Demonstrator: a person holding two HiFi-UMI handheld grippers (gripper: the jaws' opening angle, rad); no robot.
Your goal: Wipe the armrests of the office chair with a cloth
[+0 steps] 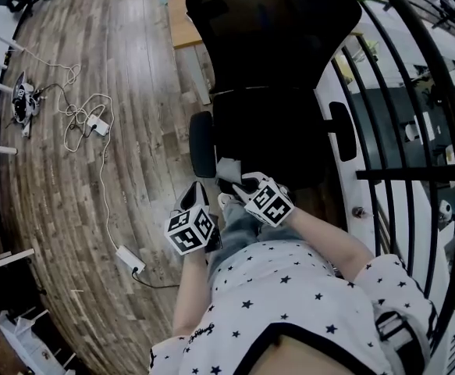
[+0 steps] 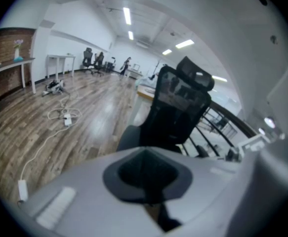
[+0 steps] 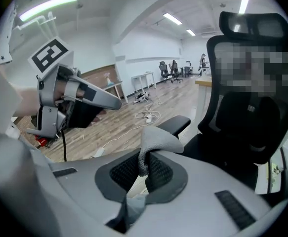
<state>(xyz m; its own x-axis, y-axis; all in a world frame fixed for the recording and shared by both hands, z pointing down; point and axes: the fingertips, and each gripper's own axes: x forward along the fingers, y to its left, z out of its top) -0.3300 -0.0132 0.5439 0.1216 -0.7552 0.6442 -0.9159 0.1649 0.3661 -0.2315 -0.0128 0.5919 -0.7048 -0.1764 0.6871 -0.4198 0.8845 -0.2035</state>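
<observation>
Right gripper (image 3: 144,174), near the office chair's (image 1: 270,61) left armrest (image 1: 202,143), pinches a grey cloth (image 3: 156,139), while the left gripper (image 2: 146,177) beside it is closed and empty.

Wood-plank floor (image 1: 63,170) spreads out left of the left gripper (image 1: 198,196), with loose white cables (image 1: 87,119) lying well apart from it. A black railing (image 1: 410,174) runs to the right of the right gripper (image 1: 229,181). Far ahead are white walls (image 2: 79,38), ceiling strip lights (image 2: 127,16) and a white table (image 2: 61,57).
</observation>
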